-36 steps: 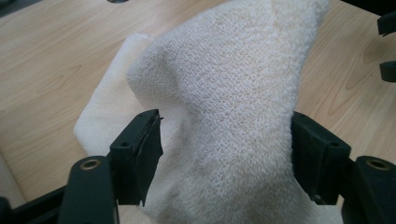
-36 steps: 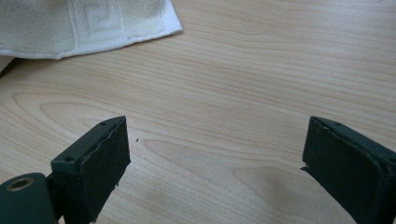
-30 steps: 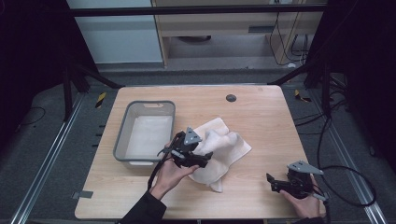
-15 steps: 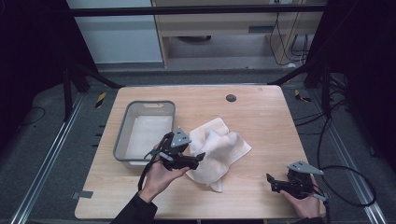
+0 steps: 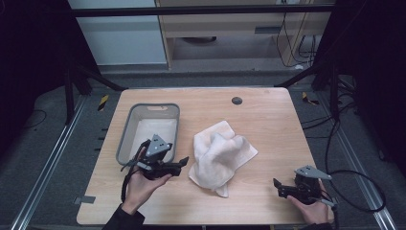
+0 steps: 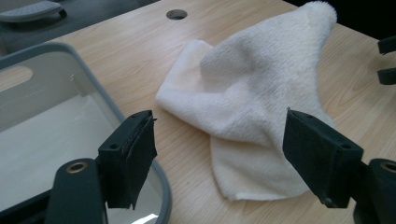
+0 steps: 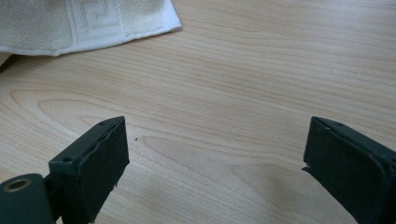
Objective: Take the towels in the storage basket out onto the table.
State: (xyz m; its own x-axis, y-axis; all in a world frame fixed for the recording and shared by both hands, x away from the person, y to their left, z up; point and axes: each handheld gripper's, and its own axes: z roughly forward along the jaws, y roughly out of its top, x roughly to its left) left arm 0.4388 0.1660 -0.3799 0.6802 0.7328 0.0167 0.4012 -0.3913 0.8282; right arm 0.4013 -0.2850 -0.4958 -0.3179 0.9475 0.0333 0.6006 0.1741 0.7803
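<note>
- White terry towel [image 5: 220, 157] lies crumpled near the middle of the wooden table [image 5: 268, 120], just to the right of the grey bin [image 5: 125, 139] and not touching either gripper; its bunched folds stand up, which offers a raised edge for pinching.
- Left gripper [image 5: 183, 163] sits between the bin's right wall and the towel, pointing at the cloth. Its jaws are spread wide with nothing between them, and they have just been opening a little, likely in readiness for a grasp.
- In the left gripper view the towel [image 6: 261, 107] fills the gap ahead of the pads [image 6: 133, 154], near but apart.
- Right gripper [image 5: 276, 187] rests low at the table's near right corner, well apart from the towel, jaws parted and empty over bare wood.
- Bin content appears to be none, though its near wall hides part of the floor.
</note>
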